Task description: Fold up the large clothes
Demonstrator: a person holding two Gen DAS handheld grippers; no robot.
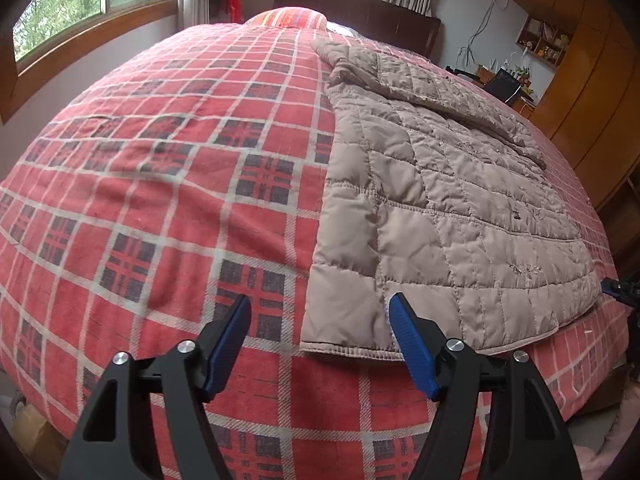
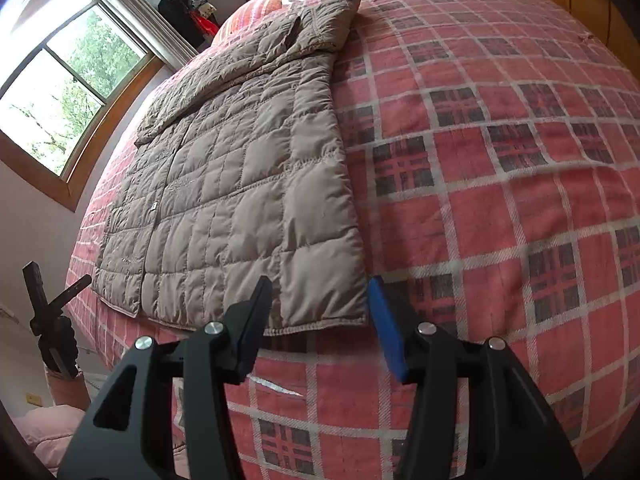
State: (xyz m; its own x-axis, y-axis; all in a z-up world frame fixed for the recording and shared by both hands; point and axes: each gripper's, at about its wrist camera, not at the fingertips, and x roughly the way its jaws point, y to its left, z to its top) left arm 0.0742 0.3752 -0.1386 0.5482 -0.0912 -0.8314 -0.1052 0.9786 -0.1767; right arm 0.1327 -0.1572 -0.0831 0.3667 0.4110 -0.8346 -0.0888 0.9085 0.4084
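Note:
A beige quilted jacket (image 1: 448, 200) lies flat on the red plaid bed (image 1: 160, 200), one sleeve folded across its upper part. My left gripper (image 1: 320, 316) is open just short of the jacket's near left hem corner, nothing between its fingers. In the right wrist view the same jacket (image 2: 240, 168) stretches away toward the pillow. My right gripper (image 2: 320, 296) is open, its fingers straddling the near right hem corner without touching it. The other gripper (image 2: 52, 300) shows at the far left, beside the bed edge.
A striped pillow (image 1: 288, 16) and dark headboard (image 1: 360, 4) sit at the far end. Windows (image 1: 80, 4) line the left wall. A wooden wardrobe (image 1: 592, 80) and cluttered desk (image 1: 504, 76) stand to the right. Pink fabric (image 2: 44, 432) lies low beside the bed.

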